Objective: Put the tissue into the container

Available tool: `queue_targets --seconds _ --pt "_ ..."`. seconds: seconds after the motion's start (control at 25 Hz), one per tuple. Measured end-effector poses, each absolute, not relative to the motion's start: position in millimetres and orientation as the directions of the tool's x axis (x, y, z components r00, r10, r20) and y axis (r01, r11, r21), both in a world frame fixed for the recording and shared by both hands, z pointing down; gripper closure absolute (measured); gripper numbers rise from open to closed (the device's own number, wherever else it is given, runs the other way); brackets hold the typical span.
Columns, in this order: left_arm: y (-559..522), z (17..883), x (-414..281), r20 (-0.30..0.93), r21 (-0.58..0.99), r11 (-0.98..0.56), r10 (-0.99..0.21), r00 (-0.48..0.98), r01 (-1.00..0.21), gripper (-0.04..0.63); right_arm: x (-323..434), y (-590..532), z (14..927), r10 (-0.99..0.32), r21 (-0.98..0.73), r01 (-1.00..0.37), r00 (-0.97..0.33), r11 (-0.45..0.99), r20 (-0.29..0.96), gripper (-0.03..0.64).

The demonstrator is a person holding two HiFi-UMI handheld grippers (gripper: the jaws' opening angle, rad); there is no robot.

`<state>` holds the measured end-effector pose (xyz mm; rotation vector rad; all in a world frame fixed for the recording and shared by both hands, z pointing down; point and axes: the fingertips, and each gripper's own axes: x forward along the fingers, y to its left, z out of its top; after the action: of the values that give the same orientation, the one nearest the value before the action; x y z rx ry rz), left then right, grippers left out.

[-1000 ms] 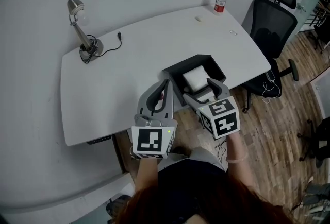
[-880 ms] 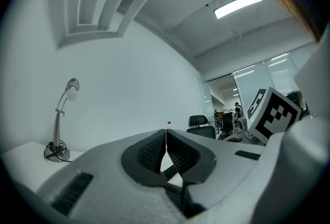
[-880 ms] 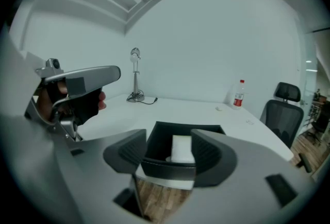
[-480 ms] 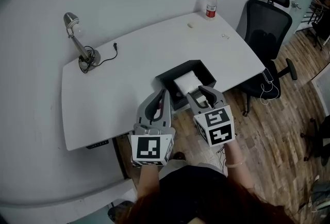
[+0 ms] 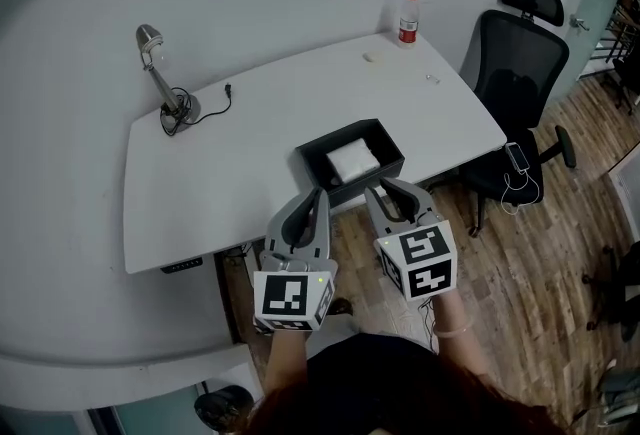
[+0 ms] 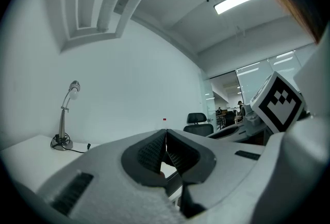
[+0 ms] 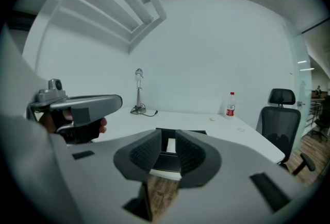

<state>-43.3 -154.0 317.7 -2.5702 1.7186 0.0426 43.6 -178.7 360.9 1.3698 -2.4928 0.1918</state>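
Tissue [image 5: 353, 161] lies inside the black container [image 5: 362, 185] at the table's [image 5: 230, 153] near edge, and we have drawn both grippers back from it. Our right gripper [image 5: 384, 189] has just been closing to a narrow empty slit, and our left gripper [image 5: 316, 195] is pressed together on nothing. We judge the placing done.

tiny bits [image 5: 367, 56]: two small things near the bottle [image 5: 407, 18] — too small to tell what they are.
container [image 7: 166, 162]: the right gripper [image 7: 168, 134] covers most of it in its own view.
tissue [image 7: 171, 145]: only a thin white strip shows in the gap.
person [image 5: 390, 393]: cut off by the bottom edge.
far room [image 6: 240, 109]: little figures behind glass — too small to make out.
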Motion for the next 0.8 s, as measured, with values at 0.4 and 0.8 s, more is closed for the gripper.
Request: queue_targets --seconds 0.4,0.8 --pt "-113 301 -26 -0.078 -0.017 -0.358 -0.93 0.358 -0.934 0.569 58 -144 339 -0.788 -0.032 -0.814 -0.572 0.581 0.227 0.577" --pt "-74 308 -9 -0.034 -0.06 -0.328 -0.943 0.33 -0.943 0.569 66 -101 327 -0.756 -0.051 -0.774 -0.629 0.631 0.181 0.597"
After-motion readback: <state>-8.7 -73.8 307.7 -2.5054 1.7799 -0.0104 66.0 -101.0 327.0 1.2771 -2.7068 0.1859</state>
